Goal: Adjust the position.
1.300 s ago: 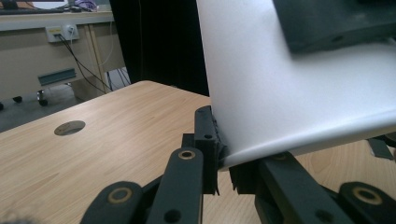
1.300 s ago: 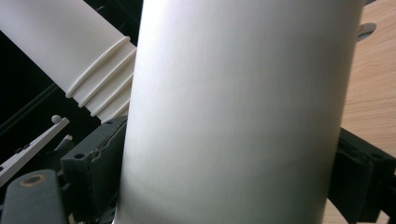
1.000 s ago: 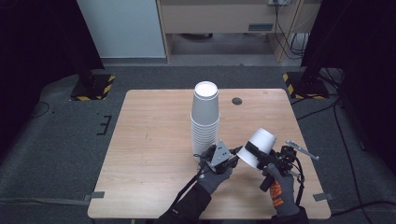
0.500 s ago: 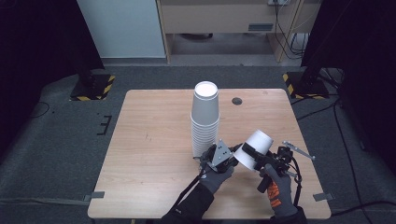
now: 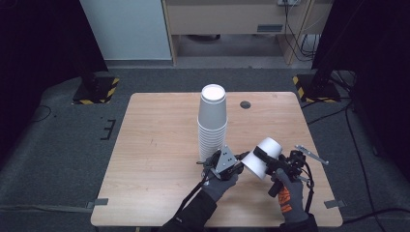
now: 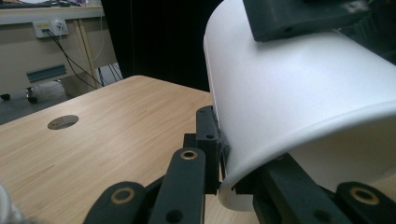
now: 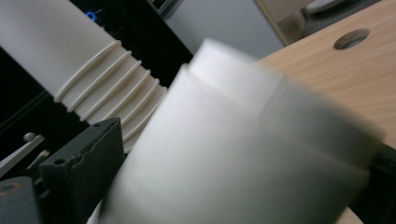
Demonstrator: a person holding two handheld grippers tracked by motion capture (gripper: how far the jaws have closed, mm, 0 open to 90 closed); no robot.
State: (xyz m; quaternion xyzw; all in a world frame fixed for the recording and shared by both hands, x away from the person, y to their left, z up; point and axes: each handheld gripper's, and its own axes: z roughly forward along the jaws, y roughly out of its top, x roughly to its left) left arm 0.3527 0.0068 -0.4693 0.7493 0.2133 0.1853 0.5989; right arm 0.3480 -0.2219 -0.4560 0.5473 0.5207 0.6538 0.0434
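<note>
A single white paper cup (image 5: 256,167) is held on its side just above the wooden table (image 5: 159,145), right of a tall stack of white cups (image 5: 212,118). My right gripper (image 5: 265,155) is shut across the cup's body (image 7: 224,140), one black jaw on each side. My left gripper (image 5: 237,166) meets the cup's open end. In the left gripper view its jaws pinch the cup's rim (image 6: 224,158), one jaw outside and one inside the cup (image 6: 303,84). The stack (image 7: 60,51) rises behind the held cup in the right gripper view.
A round cable hole (image 5: 245,104) lies in the table behind the stack's right. Dark stands with striped bases (image 5: 96,89) flank the table on the grey floor. A desk with cables (image 5: 290,19) is at the back.
The right gripper has brought the cup down and left, tipping its open end toward the left gripper. The left gripper's jaws now sit on the rim.
</note>
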